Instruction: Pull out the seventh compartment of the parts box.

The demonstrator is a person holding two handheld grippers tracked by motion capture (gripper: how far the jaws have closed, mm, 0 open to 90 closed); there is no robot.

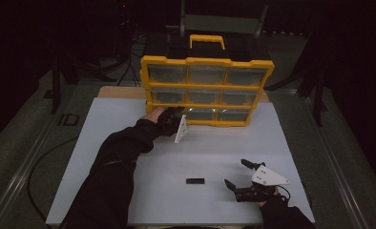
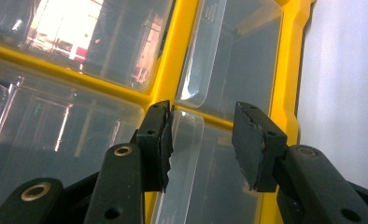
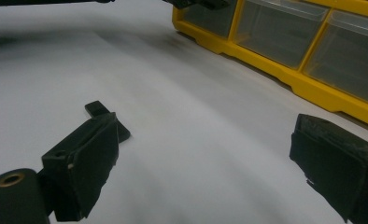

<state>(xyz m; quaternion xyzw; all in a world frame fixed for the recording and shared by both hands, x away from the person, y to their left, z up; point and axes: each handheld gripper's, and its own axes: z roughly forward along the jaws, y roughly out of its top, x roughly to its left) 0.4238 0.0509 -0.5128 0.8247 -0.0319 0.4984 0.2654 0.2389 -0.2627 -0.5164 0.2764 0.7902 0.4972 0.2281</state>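
Matte white table [image 1: 129,143], boxy yellow-framed organizer [image 1: 207,88] — clear drawers

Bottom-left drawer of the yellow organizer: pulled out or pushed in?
Cannot tell. The left tongs straddle the clear drawer lip at the yellow organizer, but its depth isn't clear.

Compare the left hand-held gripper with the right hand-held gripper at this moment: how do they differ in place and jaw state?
The left hand-held gripper is up against the yellow drawer organizer, its jaws straddling a clear drawer's edge without visibly pressing it; the right hand-held gripper is near the white table's front edge, away from the organizer. The left jaws stand narrower; the right jaws gape wide with nothing between them, beside a small black block. Both have black padded jaws.
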